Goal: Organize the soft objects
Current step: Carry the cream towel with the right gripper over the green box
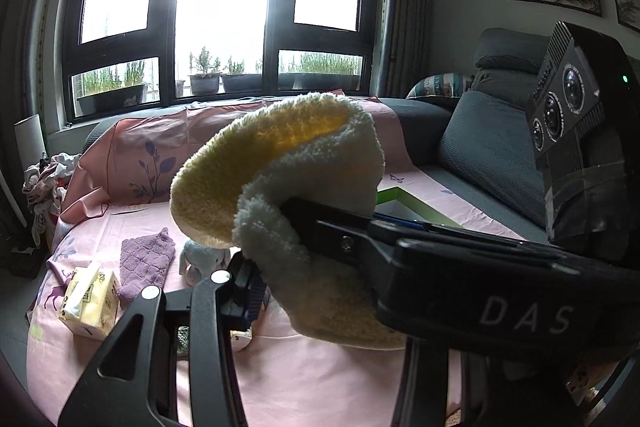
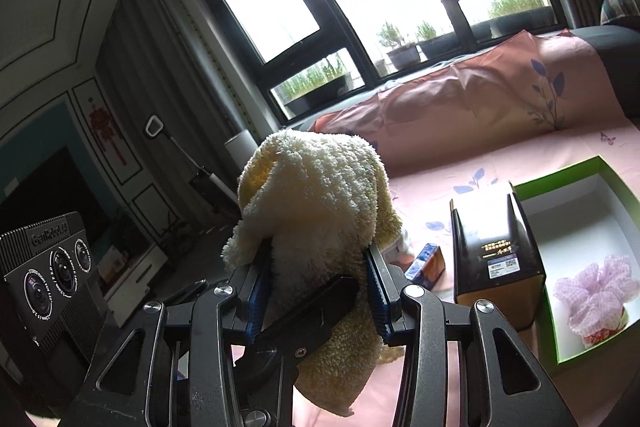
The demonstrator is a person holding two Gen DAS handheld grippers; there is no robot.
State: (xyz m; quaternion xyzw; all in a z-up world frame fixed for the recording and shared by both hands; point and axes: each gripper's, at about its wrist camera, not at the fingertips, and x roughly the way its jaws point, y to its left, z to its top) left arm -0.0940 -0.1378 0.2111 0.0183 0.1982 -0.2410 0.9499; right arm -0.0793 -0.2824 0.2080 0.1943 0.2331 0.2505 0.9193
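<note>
A fluffy yellow towel (image 1: pixel 276 155) hangs bunched above the pink sheet, held by both grippers. In the left wrist view my left gripper (image 1: pixel 304 291) is shut on the towel's lower fold. Only its left finger's blue pad (image 1: pixel 250 293) shows, because the right gripper's body crosses in front from the right. In the right wrist view my right gripper (image 2: pixel 318 267) is shut on the same towel (image 2: pixel 320 187), its two blue pads pressing either side. One black finger of the left gripper lies across between them.
On the pink sheet (image 1: pixel 320 379) lie a purple cloth (image 1: pixel 146 263), a pale plush toy (image 1: pixel 204 263) and a tissue pack (image 1: pixel 90 301). A green-rimmed white box (image 2: pixel 560 179) holds a pink mesh bundle (image 2: pixel 596 291). A black-gold carton (image 2: pixel 496 247) and a small blue box (image 2: pixel 426 265) lie beside it. The grey sofa back (image 1: pixel 488 143) is at right.
</note>
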